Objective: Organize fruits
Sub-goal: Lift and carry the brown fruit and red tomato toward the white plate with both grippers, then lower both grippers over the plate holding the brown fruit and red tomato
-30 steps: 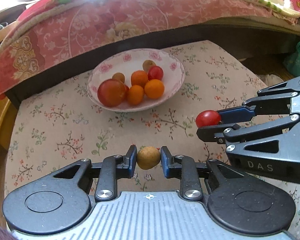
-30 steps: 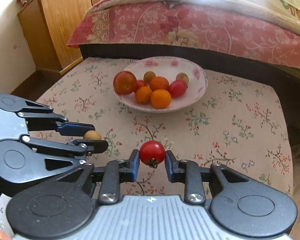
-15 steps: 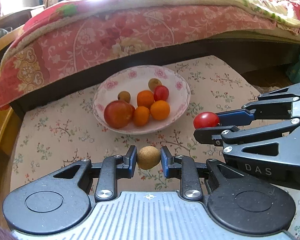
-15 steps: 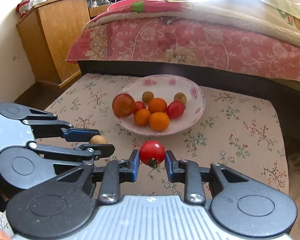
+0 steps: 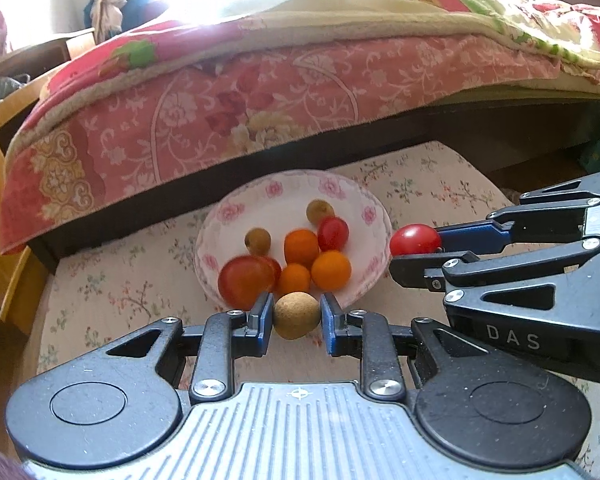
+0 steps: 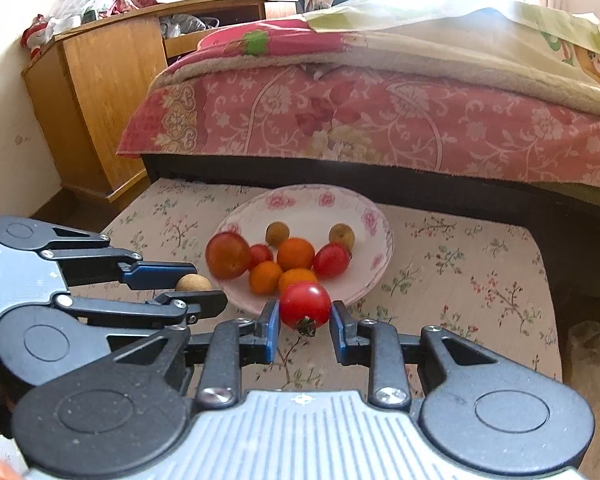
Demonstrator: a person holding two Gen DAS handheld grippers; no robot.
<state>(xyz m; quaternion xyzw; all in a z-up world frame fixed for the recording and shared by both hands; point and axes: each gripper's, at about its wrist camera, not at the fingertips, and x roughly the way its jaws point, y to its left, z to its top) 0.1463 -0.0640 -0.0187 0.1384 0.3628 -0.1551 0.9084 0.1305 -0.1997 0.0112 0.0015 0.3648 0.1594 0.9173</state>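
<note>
Already 7 fruits sit in the floral bowl [image 5: 374, 216] at frame centre. Left tool [image 5: 296, 315] pinches a tan longan [image 5: 296, 314], right tool [image 6: 305, 309] a cherry tomato [image 6: 305, 304]; both remain to drop in.

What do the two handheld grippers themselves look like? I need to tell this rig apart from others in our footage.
Both match: the left gripper and right gripper have matte black linkage arms with silver screws, blue finger pads and a ribbed grey metal base plate with a small crosshair mark. Round black discs flank each base. Seen side-on, the right gripper's body carries white letters "DAS". No cables or sleeves show.
</note>
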